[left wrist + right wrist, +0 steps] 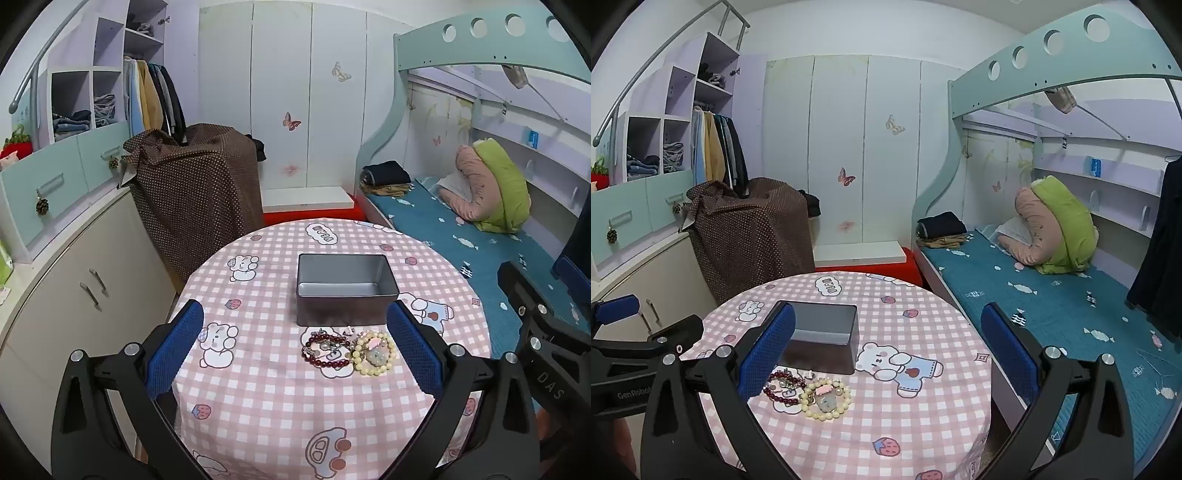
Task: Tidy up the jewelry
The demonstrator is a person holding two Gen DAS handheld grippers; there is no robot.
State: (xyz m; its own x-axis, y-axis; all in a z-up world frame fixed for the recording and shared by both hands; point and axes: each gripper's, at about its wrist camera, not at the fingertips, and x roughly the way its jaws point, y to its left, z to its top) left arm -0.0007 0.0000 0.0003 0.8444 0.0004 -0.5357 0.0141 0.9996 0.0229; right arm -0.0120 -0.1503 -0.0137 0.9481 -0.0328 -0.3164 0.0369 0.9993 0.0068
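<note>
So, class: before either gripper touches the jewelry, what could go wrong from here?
1. The dark red bead bracelet and cream bead bracelet lie touching, with small charms between; lifting one may drag the other.
2. The pile sits close against the grey rectangular metal tin, so wide-open fingers might nudge it.

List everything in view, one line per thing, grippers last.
tin box: one, grey, empty, middle of table.
dark red bead bracelet: one, in front of the box.
cream bead bracelet: one, touching the red one's right side.
small charms: count unclear, silvery, among the bracelets.
table: one, round, pink checked cloth.
bed: one, teal cover, right.
wardrobe: one, white, butterfly stickers, rear.
dotted cloth: one, brown, covering something at left.
left gripper: one, black, blue pads, open above table.
right gripper: one, same, open.
</note>
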